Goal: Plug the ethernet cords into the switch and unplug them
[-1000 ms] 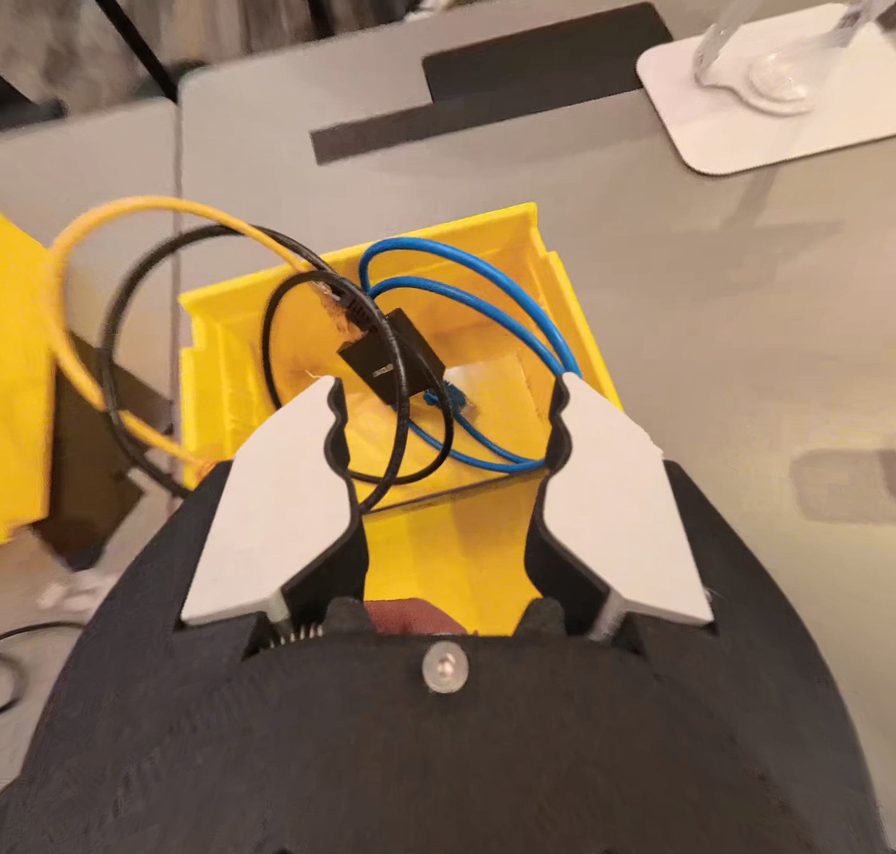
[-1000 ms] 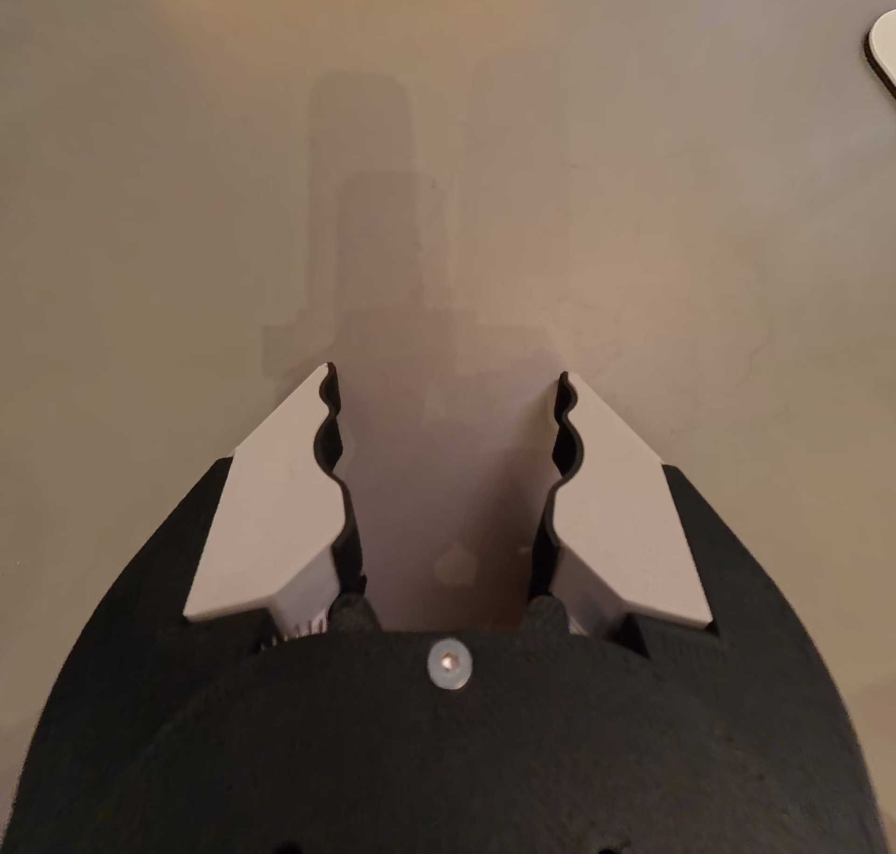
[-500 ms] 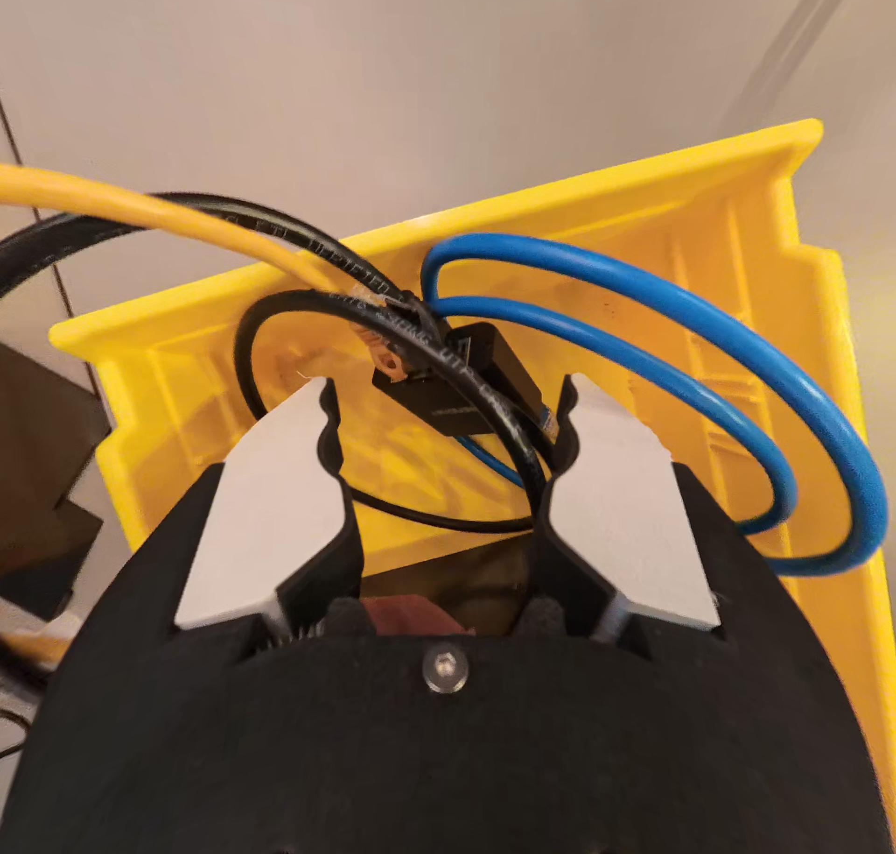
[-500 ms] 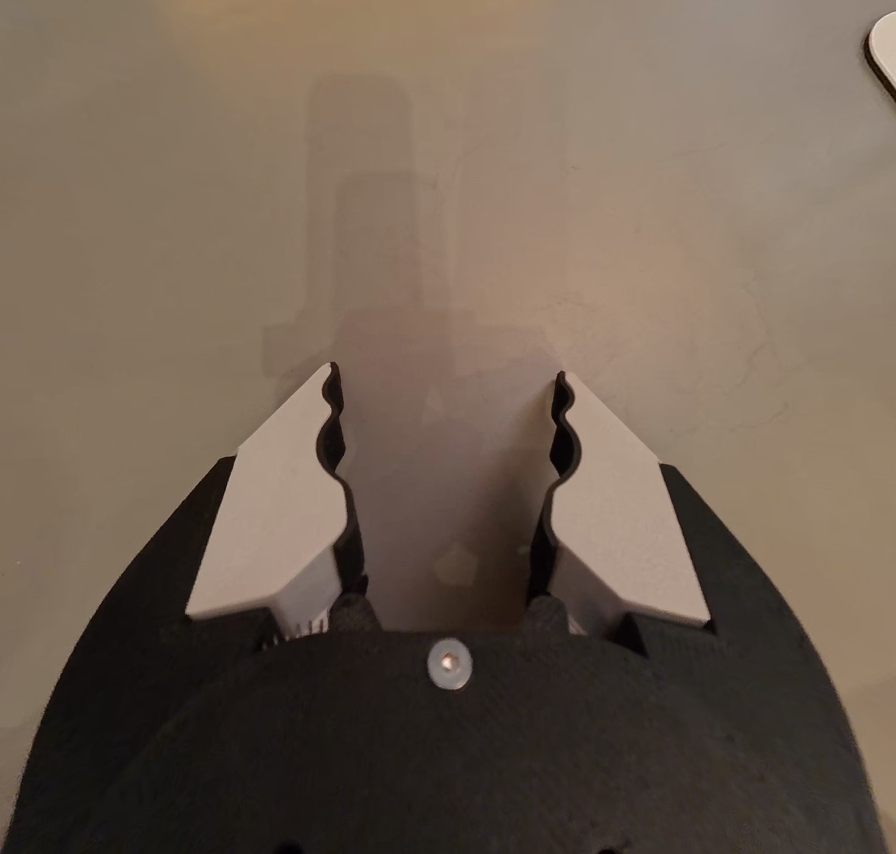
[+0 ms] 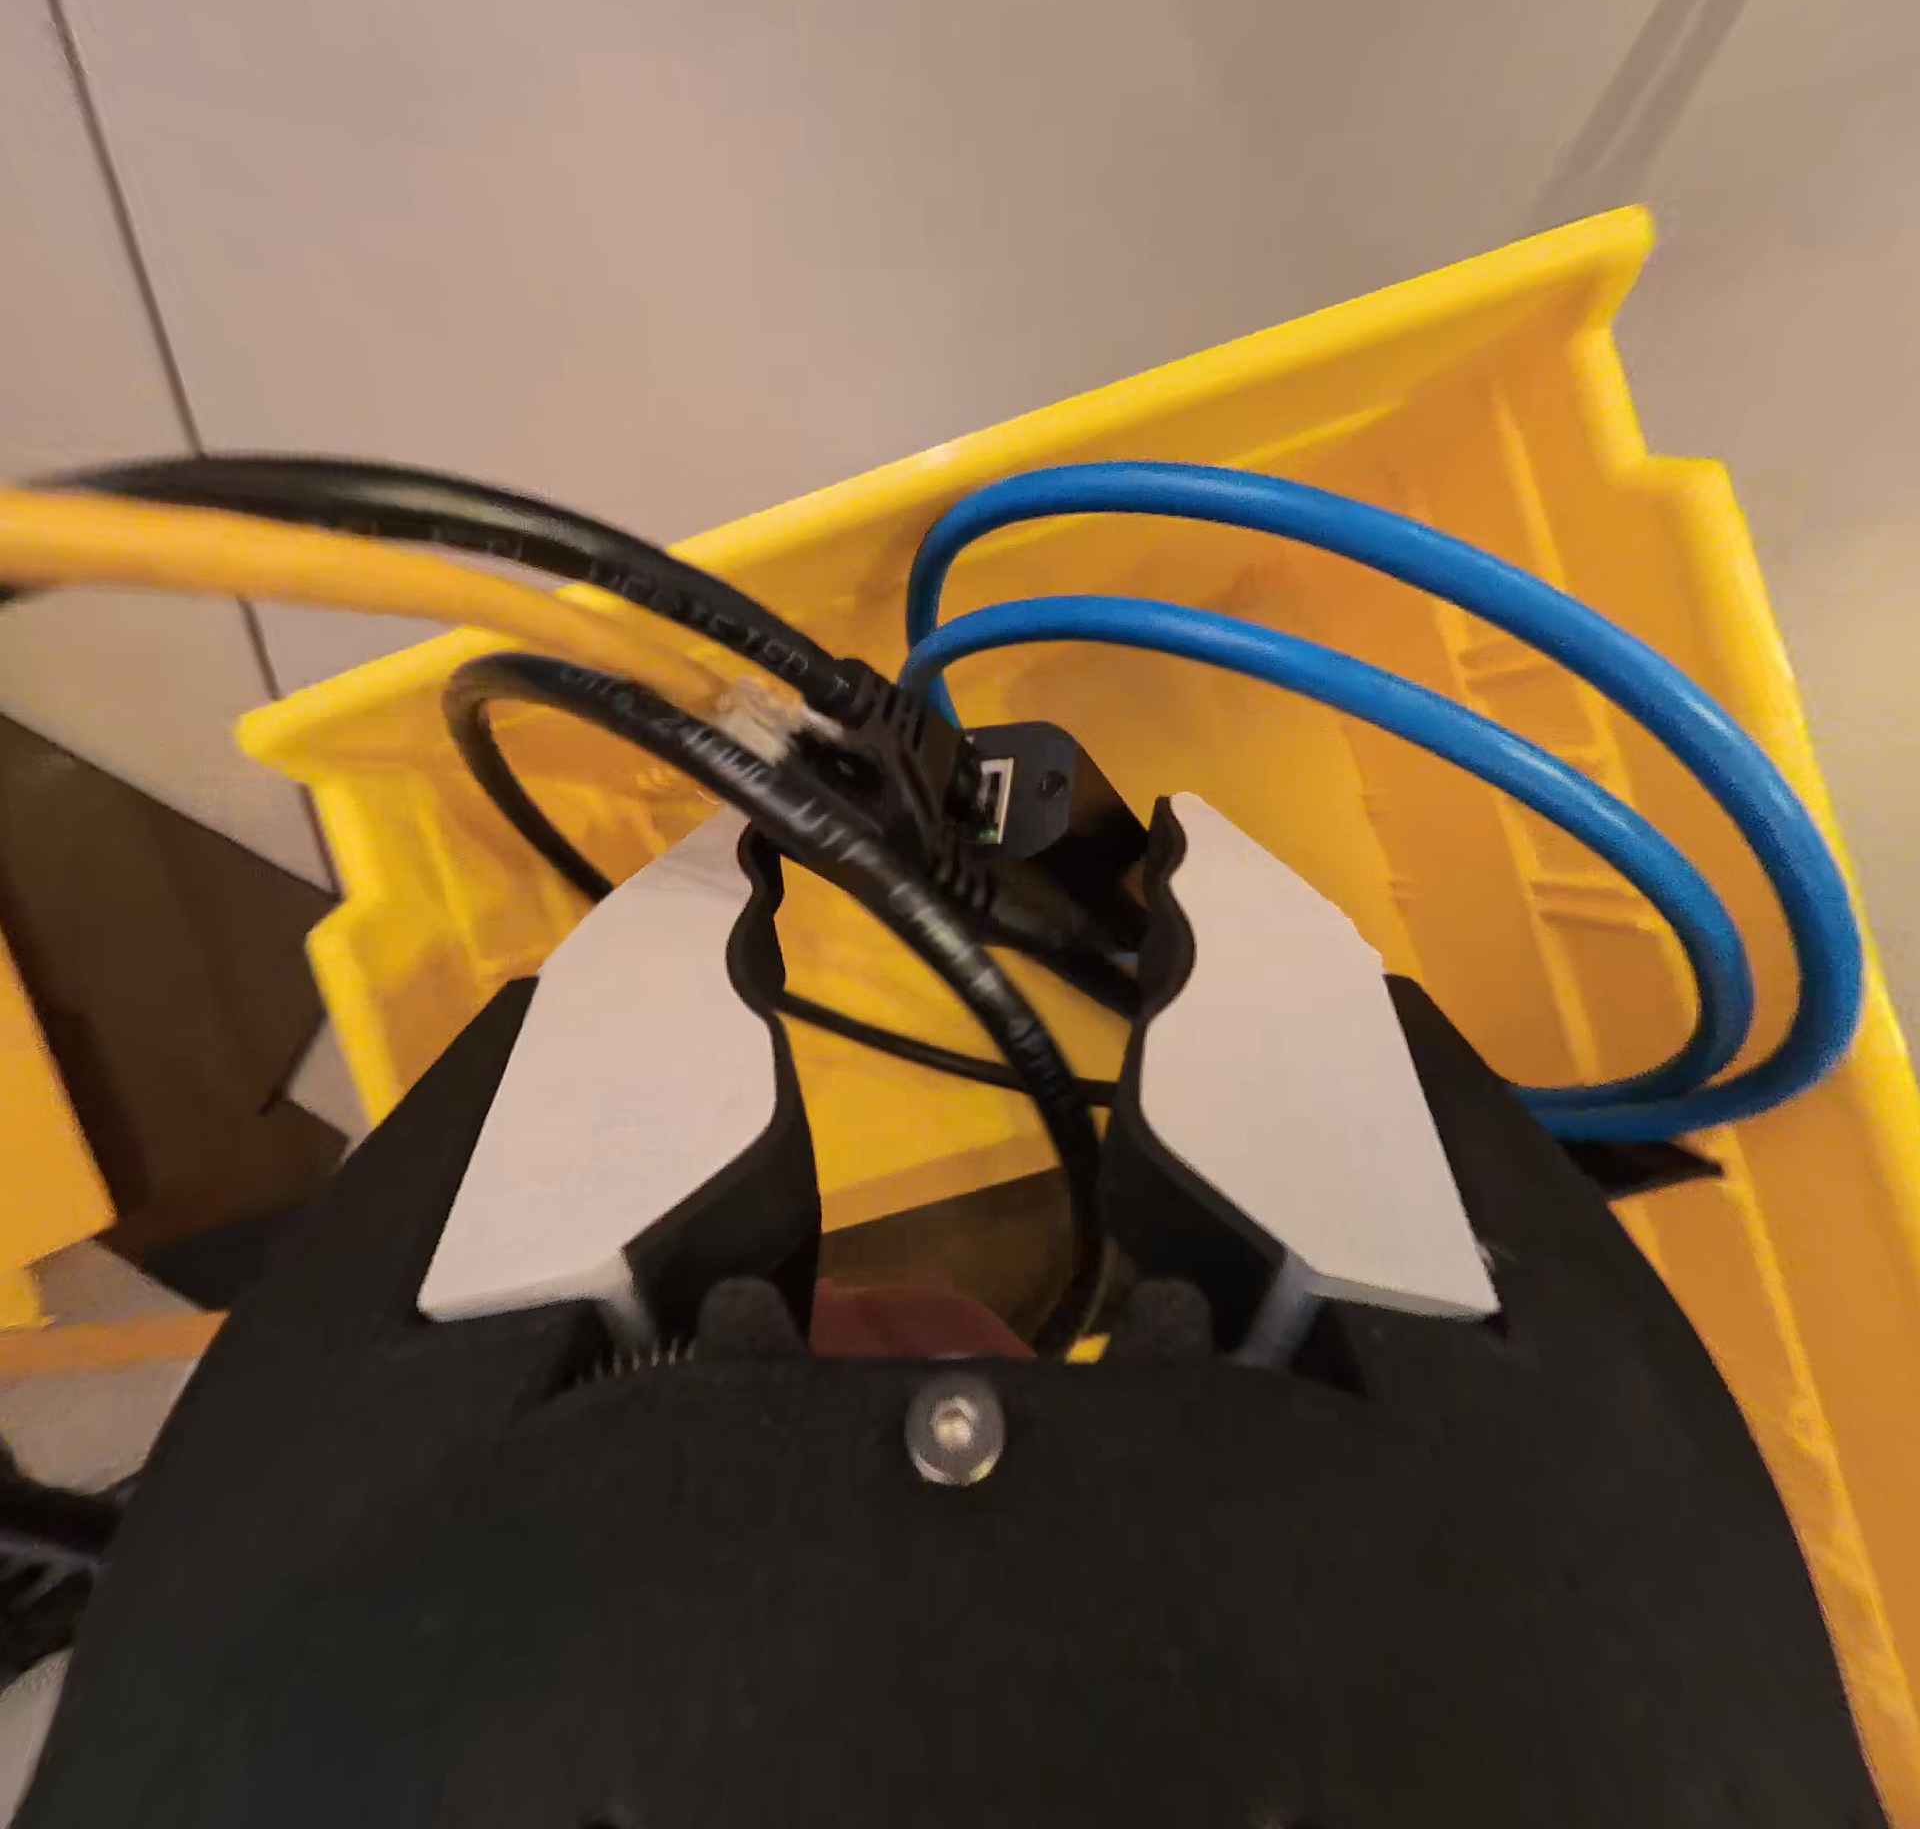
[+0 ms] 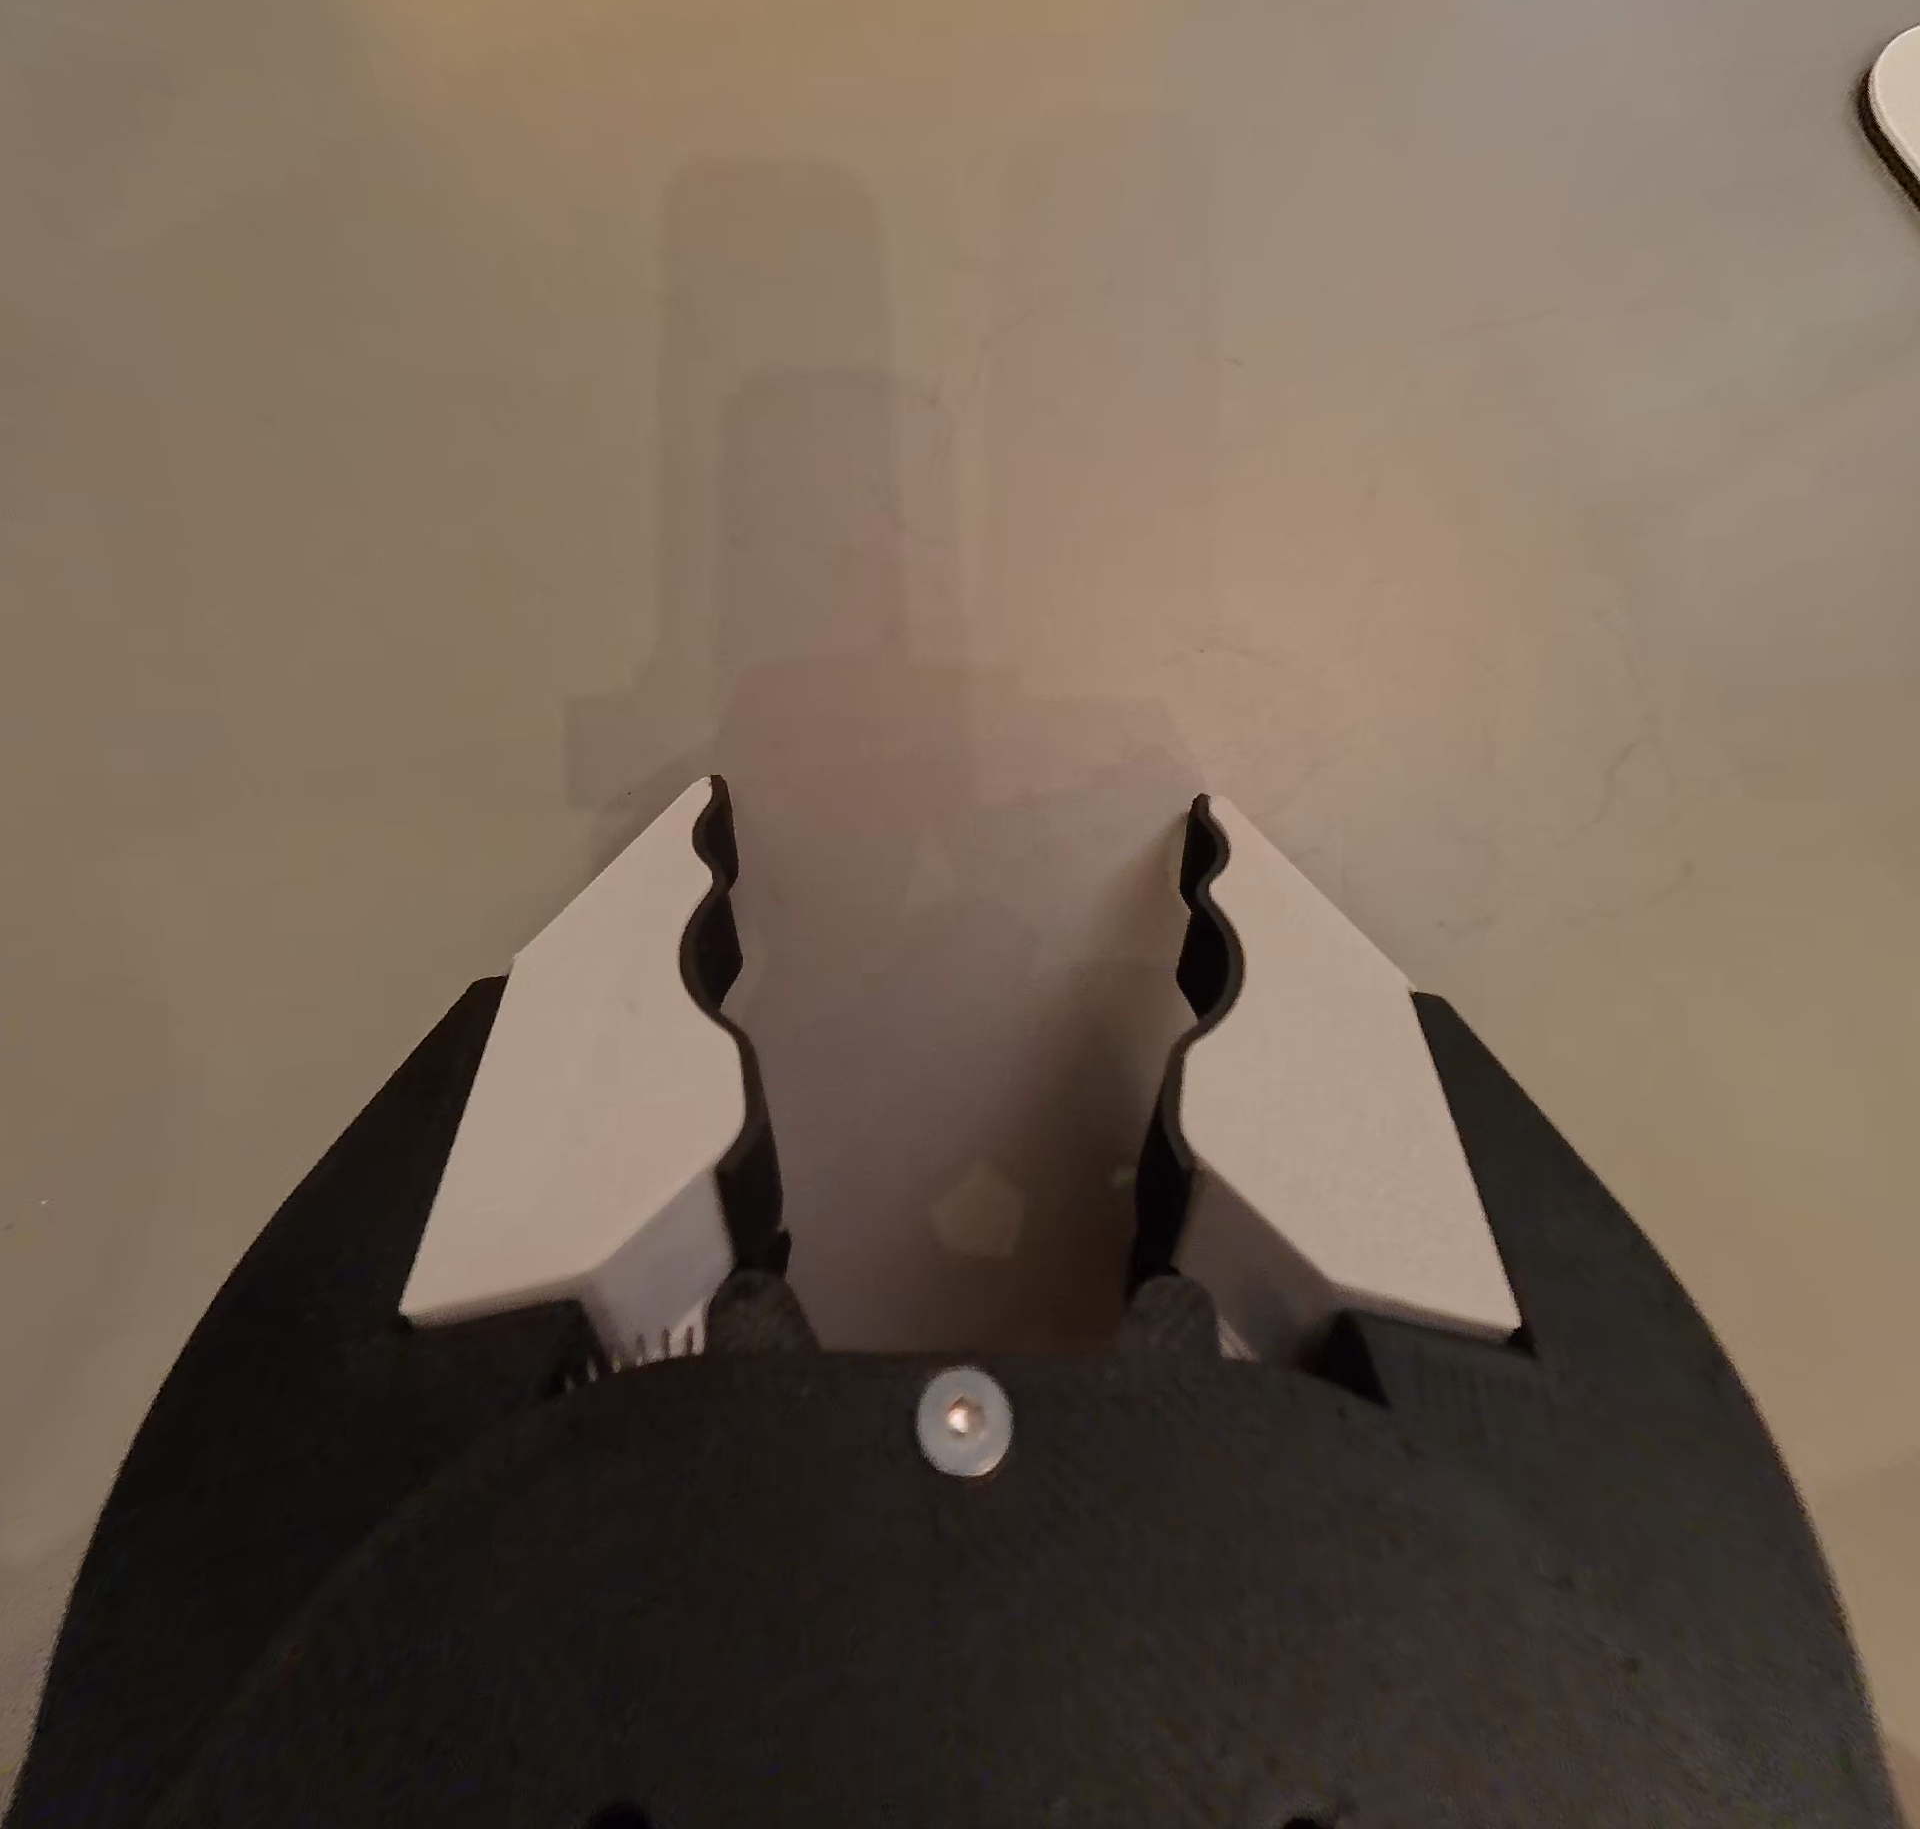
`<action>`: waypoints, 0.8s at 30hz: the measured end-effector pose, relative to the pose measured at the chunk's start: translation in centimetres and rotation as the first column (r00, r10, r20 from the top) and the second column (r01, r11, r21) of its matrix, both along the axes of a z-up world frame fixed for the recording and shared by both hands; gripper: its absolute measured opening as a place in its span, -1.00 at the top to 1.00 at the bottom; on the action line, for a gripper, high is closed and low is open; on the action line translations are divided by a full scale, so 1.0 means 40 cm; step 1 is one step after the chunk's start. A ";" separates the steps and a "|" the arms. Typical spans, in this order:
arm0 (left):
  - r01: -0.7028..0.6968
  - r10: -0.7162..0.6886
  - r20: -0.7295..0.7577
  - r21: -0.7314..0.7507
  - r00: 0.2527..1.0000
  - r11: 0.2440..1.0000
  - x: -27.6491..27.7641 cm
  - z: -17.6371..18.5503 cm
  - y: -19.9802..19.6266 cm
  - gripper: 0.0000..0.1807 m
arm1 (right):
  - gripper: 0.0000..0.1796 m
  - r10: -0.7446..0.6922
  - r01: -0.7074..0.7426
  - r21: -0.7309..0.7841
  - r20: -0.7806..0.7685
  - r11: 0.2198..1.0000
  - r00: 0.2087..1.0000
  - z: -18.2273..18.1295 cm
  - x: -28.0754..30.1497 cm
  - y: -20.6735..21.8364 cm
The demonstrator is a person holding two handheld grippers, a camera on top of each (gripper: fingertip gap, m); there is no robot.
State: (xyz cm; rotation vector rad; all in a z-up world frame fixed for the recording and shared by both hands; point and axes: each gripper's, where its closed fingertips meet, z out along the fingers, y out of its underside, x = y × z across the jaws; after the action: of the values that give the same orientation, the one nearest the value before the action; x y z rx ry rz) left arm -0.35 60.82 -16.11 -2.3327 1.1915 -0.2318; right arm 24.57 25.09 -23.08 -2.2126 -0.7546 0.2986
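In the left wrist view a small black switch [image 5: 1049,792] sits in a yellow bin [image 5: 1299,366]. A blue cord [image 5: 1455,699], a yellow cord [image 5: 312,564] and a black cord [image 5: 935,927] meet at it. My left gripper [image 5: 958,823] is inside the bin with its fingers apart around the switch and the black cord. The right finger [image 5: 1247,948] is at the switch's edge, while the left finger [image 5: 644,1000] stands clear of the switch with the black cord crossing its tip. My right gripper [image 6: 956,803] is open and empty over the beige table [image 6: 1351,325].
The bin's tall walls close in on the right and far side of my left gripper. Another yellow bin [image 5: 42,1104] and a dark object [image 5: 156,948] lie to the left. A white item's corner [image 6: 1896,127] shows at the right edge of the right wrist view. My right fingertips sit around 45 centimetres from my left ones.
My left gripper moved down and forward into the bin until the switch sits between its fingertips, and its fingers have narrowed. The right gripper has not moved.
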 end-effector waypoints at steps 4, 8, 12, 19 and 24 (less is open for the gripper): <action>0.043 -0.043 0.003 0.069 0.999 0.997 -0.017 0.074 -0.011 0.27 | 0.10 -0.005 0.005 0.000 -0.002 1.000 1.000 0.001 0.001 0.001; 0.062 -0.065 0.018 0.126 0.998 0.990 -0.031 0.156 -0.018 0.28 | 0.10 -0.005 0.005 0.000 -0.002 1.000 1.000 0.001 0.001 0.001; 0.084 -0.087 0.004 0.197 0.996 0.977 -0.041 0.231 -0.023 0.29 | 0.11 -0.005 0.005 0.001 -0.001 1.000 1.000 0.001 0.001 0.001; 0.111 -0.126 0.036 0.279 0.991 0.954 -0.026 0.376 -0.050 0.29 | 0.12 -0.002 0.002 0.003 0.000 1.000 1.000 0.001 0.000 0.001; 0.178 -0.186 -0.016 0.381 0.982 0.907 0.019 0.492 -0.088 0.29 | 0.11 -0.003 0.003 0.003 0.000 1.000 1.000 0.001 0.000 0.001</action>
State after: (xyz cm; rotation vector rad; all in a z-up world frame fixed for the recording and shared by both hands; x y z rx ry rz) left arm 0.41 57.29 3.57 -1.8815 1.3137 -0.0773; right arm 24.58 25.14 -23.04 -2.2104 -0.7512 0.2956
